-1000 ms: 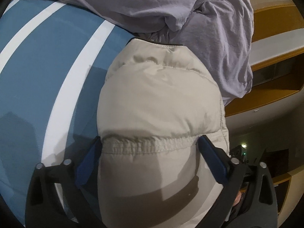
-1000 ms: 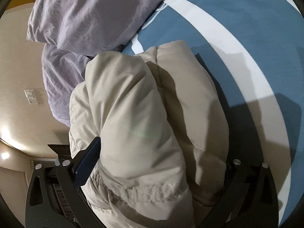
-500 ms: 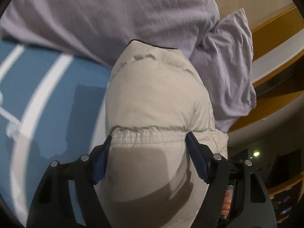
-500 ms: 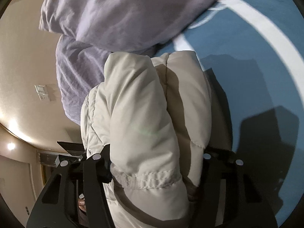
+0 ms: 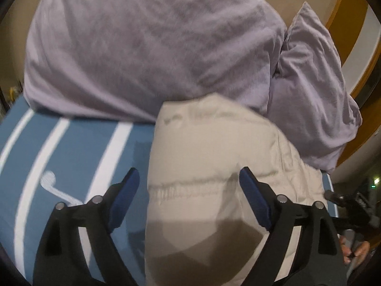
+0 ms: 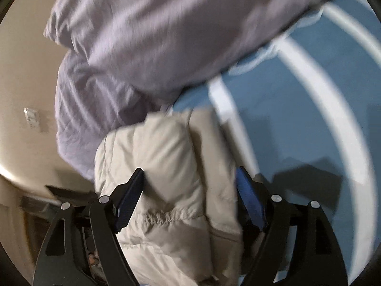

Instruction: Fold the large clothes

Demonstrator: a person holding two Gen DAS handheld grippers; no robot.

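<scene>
Both grippers, left gripper (image 5: 189, 181) and right gripper (image 6: 189, 181), jaws just reopened, straddle without pinching a folded puffy beige quilted jacket (image 5: 202, 157) beside a lilac pillow (image 5: 142, 47); folding looks nearly complete.

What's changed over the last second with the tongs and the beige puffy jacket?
Both tongs closed on the beige puffy jacket, then have just been opening: the left tongs now stand clear of it with a gap, while the right tongs are wider but seem to touch its sides. The lilac pillows fill more of each view. The jacket remains bundled on the blue white-striped sheet.
</scene>
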